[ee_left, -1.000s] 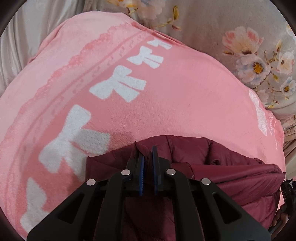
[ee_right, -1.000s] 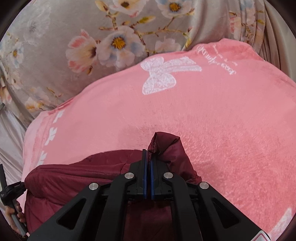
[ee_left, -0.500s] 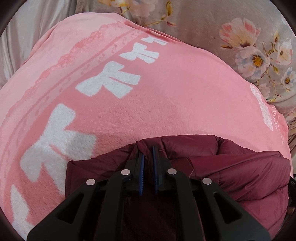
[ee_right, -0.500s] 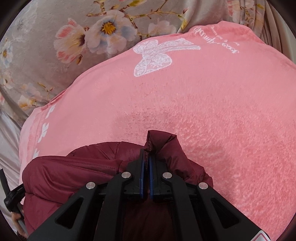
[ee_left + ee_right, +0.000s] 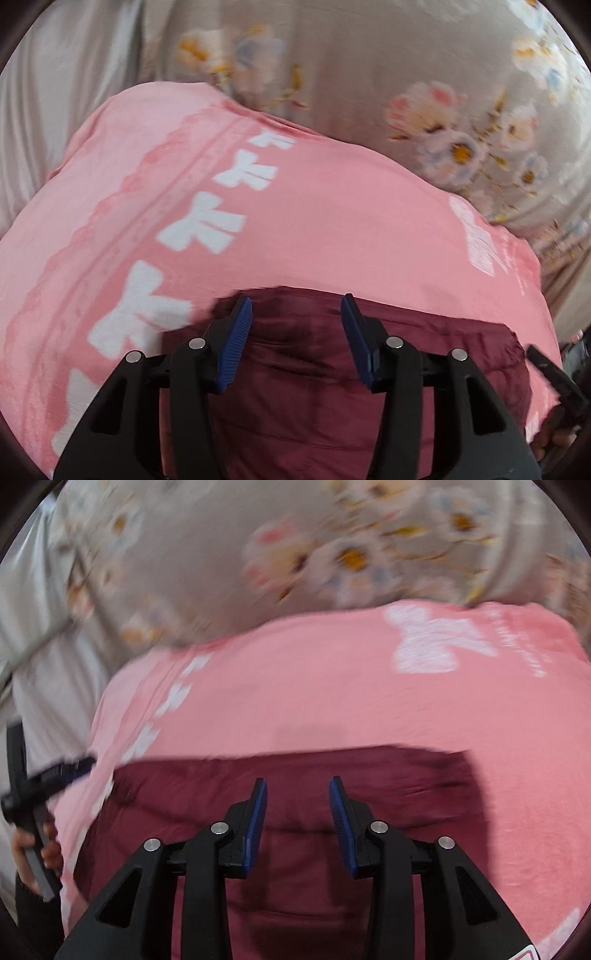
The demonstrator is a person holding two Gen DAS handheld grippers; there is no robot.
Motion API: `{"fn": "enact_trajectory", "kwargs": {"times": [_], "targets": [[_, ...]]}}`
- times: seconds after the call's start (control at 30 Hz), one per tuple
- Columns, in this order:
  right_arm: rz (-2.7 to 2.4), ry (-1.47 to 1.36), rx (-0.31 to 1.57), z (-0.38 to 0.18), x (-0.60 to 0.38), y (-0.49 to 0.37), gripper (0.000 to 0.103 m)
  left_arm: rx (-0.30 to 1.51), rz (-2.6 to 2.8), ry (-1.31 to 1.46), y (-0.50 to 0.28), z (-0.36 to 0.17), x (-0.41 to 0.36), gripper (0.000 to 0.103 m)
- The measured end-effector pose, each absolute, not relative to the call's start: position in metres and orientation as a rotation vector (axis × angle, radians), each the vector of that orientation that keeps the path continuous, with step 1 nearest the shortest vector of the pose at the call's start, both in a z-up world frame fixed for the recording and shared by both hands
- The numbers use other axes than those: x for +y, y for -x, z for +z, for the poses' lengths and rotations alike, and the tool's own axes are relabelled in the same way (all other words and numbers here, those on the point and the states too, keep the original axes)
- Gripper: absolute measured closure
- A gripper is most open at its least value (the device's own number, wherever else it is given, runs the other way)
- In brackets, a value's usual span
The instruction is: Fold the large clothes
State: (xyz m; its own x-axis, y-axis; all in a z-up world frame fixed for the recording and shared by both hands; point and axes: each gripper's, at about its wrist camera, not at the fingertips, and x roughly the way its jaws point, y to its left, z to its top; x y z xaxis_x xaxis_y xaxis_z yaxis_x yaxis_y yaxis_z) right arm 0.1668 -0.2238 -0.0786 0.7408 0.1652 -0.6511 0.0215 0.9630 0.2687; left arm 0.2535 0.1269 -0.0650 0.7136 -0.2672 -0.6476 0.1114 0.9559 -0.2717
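Jaws of the left gripper stood parted, having just been opening, with nothing pressed between the blue pads; the maroon padded jacket lay beneath the gap, released. Jaws of the right gripper were likewise apart after just opening, its ribbed blue pads clear of the cloth, and only jacket surface showed between them.

The jacket lay as a folded, flattish bundle on the pink blanket, with its far edge running roughly straight across just beyond both sets of fingertips. Seen from the right wrist, the jacket ended in a squared corner to the right of that gripper, with bare blanket past it on the far and right sides. A row of white bow prints ran along the blanket to the left of the jacket, and a larger white bow sat near the blanket's far right corner. Beyond the blanket spread a grey floral sheet, blurred in both views. At the jacket's left edge in the right wrist view, a hand held the other gripper's handle.
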Motion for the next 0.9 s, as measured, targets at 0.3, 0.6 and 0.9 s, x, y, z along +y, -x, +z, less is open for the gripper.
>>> {"fn": "enact_trajectory", "kwargs": {"times": [0.3, 0.6, 0.9], "targets": [[0.080, -0.186, 0.927, -0.128, -0.169, -0.235, 0.101, 0.857, -0.338, 0.141, -0.256, -0.083, 0.061, 0.053], [0.110, -0.173, 0.672, -0.047, -0.169, -0.227, 0.102, 0.795, -0.380, 0.180, -0.272, -0.052, 0.056, 0.053], [0.066, -0.206, 0.837, -0.113, -0.176, -0.290, 0.102, 0.925, -0.330, 0.053, -0.324, -0.103, 0.009, 0.053]]}}
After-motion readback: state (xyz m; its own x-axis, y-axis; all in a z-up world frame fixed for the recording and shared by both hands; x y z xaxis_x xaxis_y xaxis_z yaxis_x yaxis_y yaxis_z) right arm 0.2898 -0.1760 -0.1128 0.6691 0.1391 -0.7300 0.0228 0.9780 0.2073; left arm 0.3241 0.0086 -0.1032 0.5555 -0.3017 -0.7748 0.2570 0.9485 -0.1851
